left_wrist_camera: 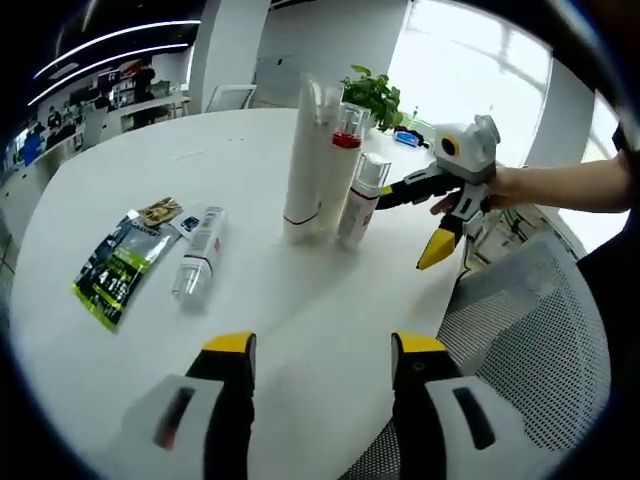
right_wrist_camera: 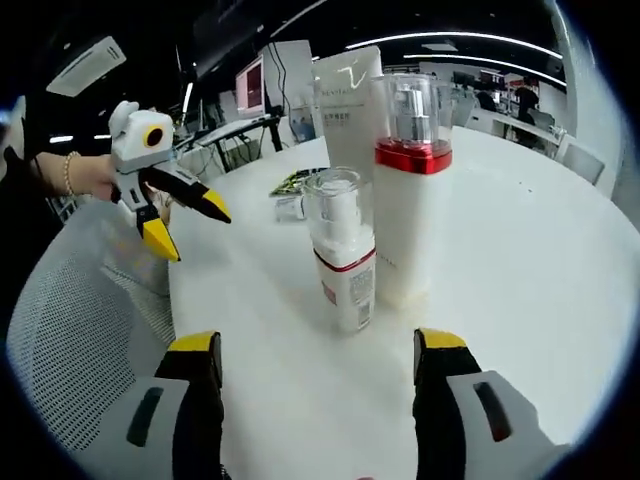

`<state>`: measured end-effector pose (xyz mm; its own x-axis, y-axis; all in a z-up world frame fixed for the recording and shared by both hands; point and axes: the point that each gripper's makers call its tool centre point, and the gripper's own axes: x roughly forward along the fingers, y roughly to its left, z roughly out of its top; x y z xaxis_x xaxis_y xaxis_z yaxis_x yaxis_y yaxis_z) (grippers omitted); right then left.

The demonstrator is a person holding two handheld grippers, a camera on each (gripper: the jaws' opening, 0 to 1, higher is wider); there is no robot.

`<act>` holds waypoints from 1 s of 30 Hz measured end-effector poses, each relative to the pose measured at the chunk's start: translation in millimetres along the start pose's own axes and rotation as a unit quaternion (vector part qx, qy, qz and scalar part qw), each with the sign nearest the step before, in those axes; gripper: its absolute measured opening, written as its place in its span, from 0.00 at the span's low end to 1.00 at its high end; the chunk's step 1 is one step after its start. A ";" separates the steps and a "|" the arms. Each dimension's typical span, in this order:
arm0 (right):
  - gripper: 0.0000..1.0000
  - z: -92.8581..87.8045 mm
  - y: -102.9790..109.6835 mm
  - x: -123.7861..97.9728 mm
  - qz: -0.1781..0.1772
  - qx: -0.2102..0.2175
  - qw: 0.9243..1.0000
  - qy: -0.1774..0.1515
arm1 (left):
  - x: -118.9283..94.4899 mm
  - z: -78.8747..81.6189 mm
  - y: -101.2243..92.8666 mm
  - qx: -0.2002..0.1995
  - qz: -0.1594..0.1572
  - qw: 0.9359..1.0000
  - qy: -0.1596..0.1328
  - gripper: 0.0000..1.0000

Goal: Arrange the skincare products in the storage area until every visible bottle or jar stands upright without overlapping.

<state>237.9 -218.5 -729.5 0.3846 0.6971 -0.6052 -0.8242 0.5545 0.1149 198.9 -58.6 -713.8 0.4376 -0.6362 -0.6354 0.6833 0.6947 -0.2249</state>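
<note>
Left gripper view: the left hand-held gripper (left_wrist_camera: pixel 322 352) hovers over the near edge of the round white surface (left_wrist_camera: pixel 150 170), jaws spread wide, holding nothing. Three products stand upright in a tight cluster at the far centre: a tall white tube (left_wrist_camera: pixel 306 160), a white bottle with a red collar (left_wrist_camera: pixel 340 170) just right of it, and a short pump bottle (left_wrist_camera: pixel 364 200) at the right end. A small spray bottle (left_wrist_camera: pixel 199 250) lies on its side at the left, well apart from the cluster. Just left of it lie a green-and-black sachet (left_wrist_camera: pixel 118 268) and a small card (left_wrist_camera: pixel 160 212). The right hand-held gripper (left_wrist_camera: pixel 428 222) enters from the right, jaws wide, one tip near the short pump bottle. A potted plant (left_wrist_camera: pixel 375 95) stands behind the cluster. A mesh chair (left_wrist_camera: pixel 540 330) sits at the near right.

Right gripper view: the right hand-held gripper is open wide and empty. The short pump bottle stands straight ahead, with the red-collared bottle close behind it on the right and the tall white tube farther back. The left hand-held gripper appears at the left, jaws apart, above the mesh chair.
</note>
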 end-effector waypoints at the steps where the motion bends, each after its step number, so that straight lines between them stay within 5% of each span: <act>1: 0.84 1.2 1.8 -3.0 -0.007 -0.002 1.000 -0.001 | -2.2 -1.1 2.4 -0.003 0.004 1.000 0.000 0.50; 10: 0.89 4.5 5.4 -20.9 -0.043 0.043 0.998 -0.020 | -29.7 2.0 29.4 -0.042 0.046 0.997 -0.041 0.73; 19: 0.94 17.1 10.7 -33.8 -0.083 0.062 0.993 -0.058 | -57.2 -8.0 55.3 -0.070 0.088 0.992 -0.050 0.82; 30: 1.00 26.8 24.4 -37.4 -0.087 0.077 0.990 -0.079 | -77.5 -6.0 49.8 -0.069 0.103 0.990 -0.064 0.89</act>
<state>214.5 -218.9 -682.9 0.5855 0.6408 -0.4965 -0.6718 0.7263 0.1452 195.5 27.3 -680.2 0.6352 -0.5074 -0.5823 0.4891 0.8478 -0.2052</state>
